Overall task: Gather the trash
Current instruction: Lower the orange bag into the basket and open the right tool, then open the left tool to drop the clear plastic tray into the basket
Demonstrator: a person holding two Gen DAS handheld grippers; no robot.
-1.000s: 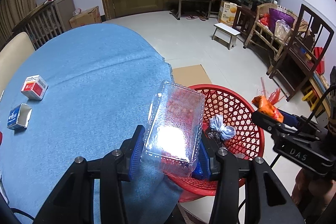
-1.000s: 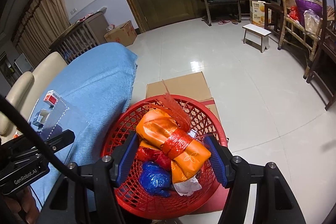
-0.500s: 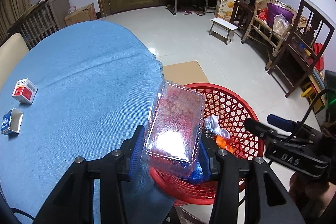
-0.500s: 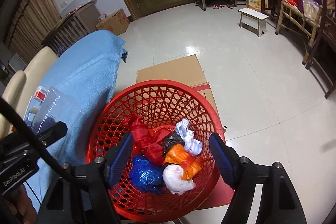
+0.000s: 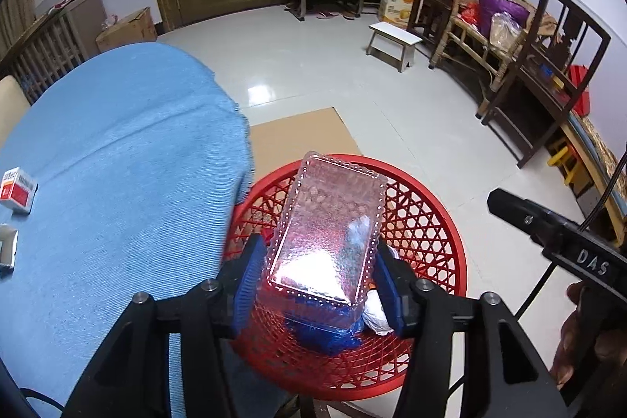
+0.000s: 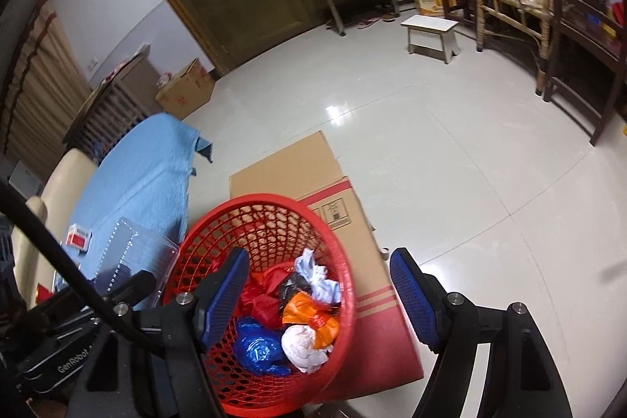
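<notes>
A clear plastic clamshell container (image 5: 325,234) stands tilted between the blue pads of my left gripper (image 5: 319,281). It hangs over the red mesh basket (image 5: 443,222) on the floor. The jaws are opening, and the pads still touch the container's sides. The basket (image 6: 254,200) holds an orange bag (image 6: 309,316), a blue bag (image 6: 256,347) and white crumpled trash (image 6: 301,343). My right gripper (image 6: 317,261) is open above the basket's right rim with nothing between its pads. In the right wrist view the container (image 6: 133,253) shows at the basket's left edge.
A blue tablecloth (image 5: 117,163) covers the table left of the basket, with a small red and white box (image 5: 17,189) and another box (image 5: 6,251) on it. Flattened cardboard (image 6: 298,167) lies under the basket. A white stool (image 5: 395,44) and wooden chairs stand farther off.
My left gripper carried the container from the table's edge to above the basket, and its jaws widened. The right gripper let the orange bag fall into the basket and shifted right.
</notes>
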